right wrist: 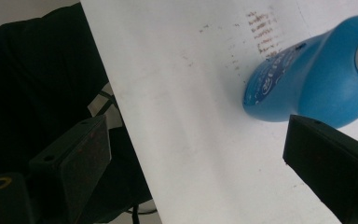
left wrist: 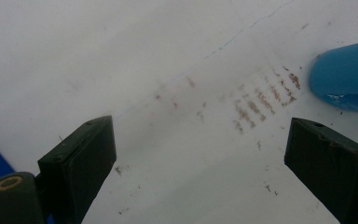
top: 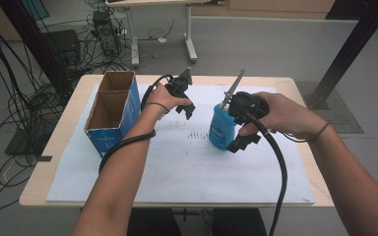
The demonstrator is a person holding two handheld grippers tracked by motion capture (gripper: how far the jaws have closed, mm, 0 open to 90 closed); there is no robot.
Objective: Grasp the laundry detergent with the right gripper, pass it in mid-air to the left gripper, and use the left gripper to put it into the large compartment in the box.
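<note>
The blue bottle [top: 222,129] stands upright on the desk's white sheet [top: 177,167]; the right hand-held gripper [top: 236,130] hovers just beside it, jaws spread, approaching to grasp; next, centre the jaws and close; the left hand-held gripper [top: 184,105] waits spread, empty, beside the cardboard box [top: 112,113].

A blue bottle [top: 222,129] stands on white paper [top: 177,167] beside the right gripper [top: 241,137]; cardboard box [top: 112,110] at left.

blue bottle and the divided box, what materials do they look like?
Blue bottle: looks like moulded plastic, smooth and slightly glossy, with a soft sheen along its rounded body and a printed label. The pale cap looks plastic too, but it is blurred.
Divided box: looks like cardboard, matte raw brown on the inside walls and divider, blue printed outside.
</note>
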